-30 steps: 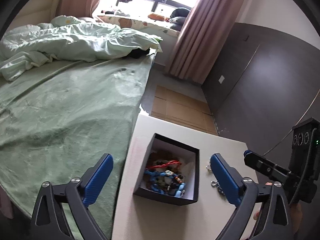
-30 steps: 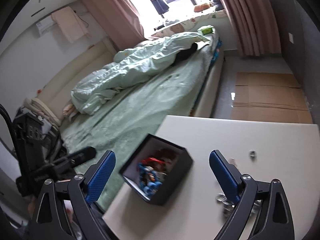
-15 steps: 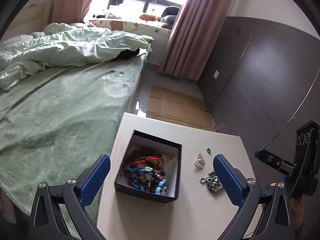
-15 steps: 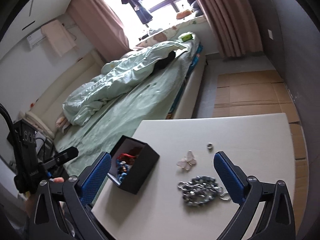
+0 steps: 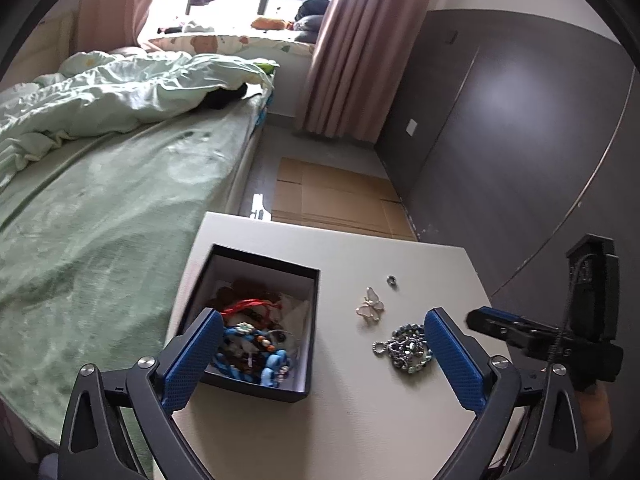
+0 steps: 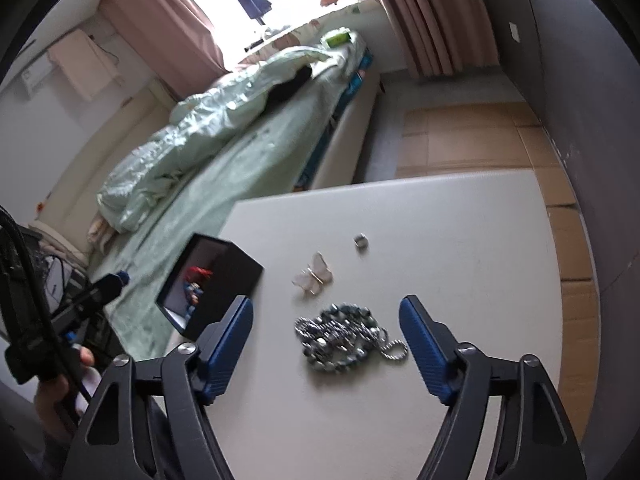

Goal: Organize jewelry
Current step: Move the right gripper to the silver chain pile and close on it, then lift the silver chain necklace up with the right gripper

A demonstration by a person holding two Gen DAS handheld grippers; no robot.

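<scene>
white tabletop (image 5: 352,408) beside green bed (image 5: 100,208). left view shows inside black box (image 5: 256,386); right view only its side. left gripper (image 5: 320,354) open, empty. right gripper (image 6: 326,336) closing around silver beaded chain (image 6: 344,338), pads clear.

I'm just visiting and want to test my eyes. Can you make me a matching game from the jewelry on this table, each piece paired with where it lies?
Things:
1. butterfly brooch
2. small ring
3. silver bead chain
4. red cord

Places:
A. inside the black box
B. farthest out on the table
C. nearest the right gripper
D. between ring and chain

Pairs: 1-D, 2-B, 3-C, 4-A
</scene>
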